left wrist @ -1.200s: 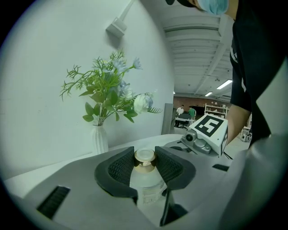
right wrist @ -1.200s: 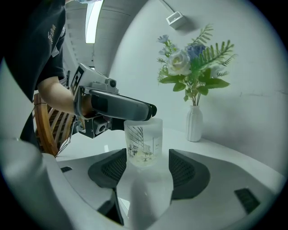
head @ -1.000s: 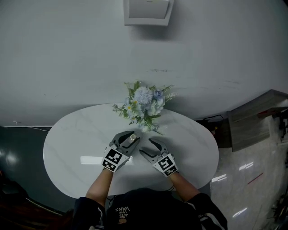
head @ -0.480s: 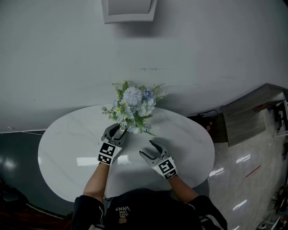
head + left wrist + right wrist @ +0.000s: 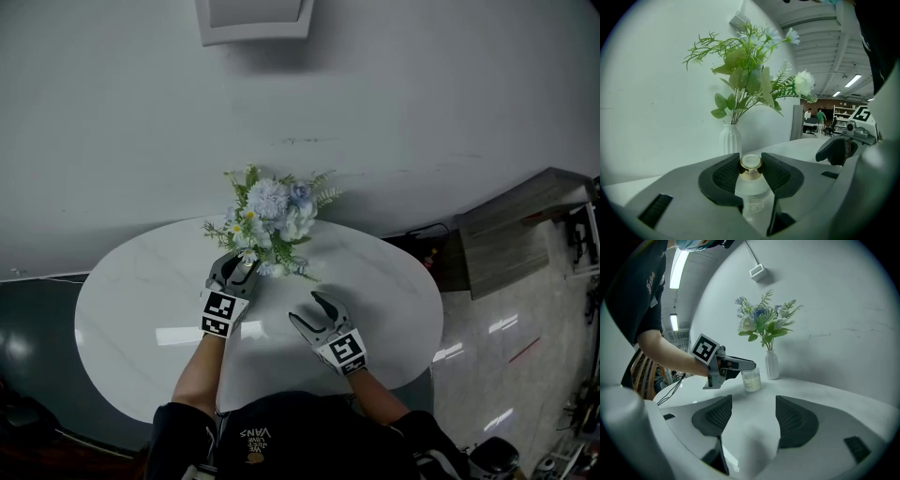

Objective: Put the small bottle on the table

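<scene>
Left tongs (image 5: 237,266), small bottle (image 5: 752,190) nearer vase (image 5: 730,139)

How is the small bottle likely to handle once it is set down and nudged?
The bottle looks like clear glass: probably rigid, smooth and breakable if dropped. The left gripper holds it only at the gold-capped neck, so it might pivot. Its squat body suggests it should stand steadily.
</scene>
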The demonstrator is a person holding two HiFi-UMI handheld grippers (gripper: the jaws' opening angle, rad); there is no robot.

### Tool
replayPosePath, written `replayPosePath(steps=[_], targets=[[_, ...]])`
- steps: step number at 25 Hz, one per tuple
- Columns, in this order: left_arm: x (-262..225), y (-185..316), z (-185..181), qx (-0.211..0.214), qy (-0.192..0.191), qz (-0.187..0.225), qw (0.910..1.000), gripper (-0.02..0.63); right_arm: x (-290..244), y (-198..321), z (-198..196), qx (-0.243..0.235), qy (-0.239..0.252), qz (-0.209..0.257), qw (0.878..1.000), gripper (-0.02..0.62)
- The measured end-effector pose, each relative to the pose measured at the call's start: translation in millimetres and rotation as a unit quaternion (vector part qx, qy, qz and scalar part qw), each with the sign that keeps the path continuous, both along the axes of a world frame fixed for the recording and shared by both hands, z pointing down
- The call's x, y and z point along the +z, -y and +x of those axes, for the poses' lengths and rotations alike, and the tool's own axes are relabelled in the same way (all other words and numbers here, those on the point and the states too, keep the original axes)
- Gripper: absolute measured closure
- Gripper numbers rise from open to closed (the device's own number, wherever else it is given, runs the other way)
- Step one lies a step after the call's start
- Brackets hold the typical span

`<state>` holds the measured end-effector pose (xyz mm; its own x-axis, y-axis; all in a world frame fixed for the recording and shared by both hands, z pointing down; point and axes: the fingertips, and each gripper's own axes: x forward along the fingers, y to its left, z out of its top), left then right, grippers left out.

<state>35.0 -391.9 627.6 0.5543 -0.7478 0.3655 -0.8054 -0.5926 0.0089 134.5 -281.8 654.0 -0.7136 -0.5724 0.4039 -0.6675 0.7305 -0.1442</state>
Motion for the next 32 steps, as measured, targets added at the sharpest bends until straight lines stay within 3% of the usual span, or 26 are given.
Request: replayPosePath(steps=[10,13,18,29,32], targets=[[0,-5,3,0.017,0.013,0.025,0.9995,0.445,-15,-10,3,0.027,0.01,0.011,1.0,0.331],[0,-9,5,0.028,0.013,0.022,0.9993,0.34,-21,-15,3,0.034,0.012,0.013,0.999,0.331],[-9,-19,3,0.03,0.009,0.032,0.999,0.33,-34,-21,1,0.045,0.021,0.022,0.999,0.331],[-53,-65,-19,0.028,-0.019,0.067,0.9972,0.337,-71,-47,-11,0.085,0.028,0.061,0.994,0.333],[-63,-86,-24,0.039,-0.019,0.08,0.9959,0.414,-80,-57,-17,0.094,0.03,0.071,0.993,0.334]])
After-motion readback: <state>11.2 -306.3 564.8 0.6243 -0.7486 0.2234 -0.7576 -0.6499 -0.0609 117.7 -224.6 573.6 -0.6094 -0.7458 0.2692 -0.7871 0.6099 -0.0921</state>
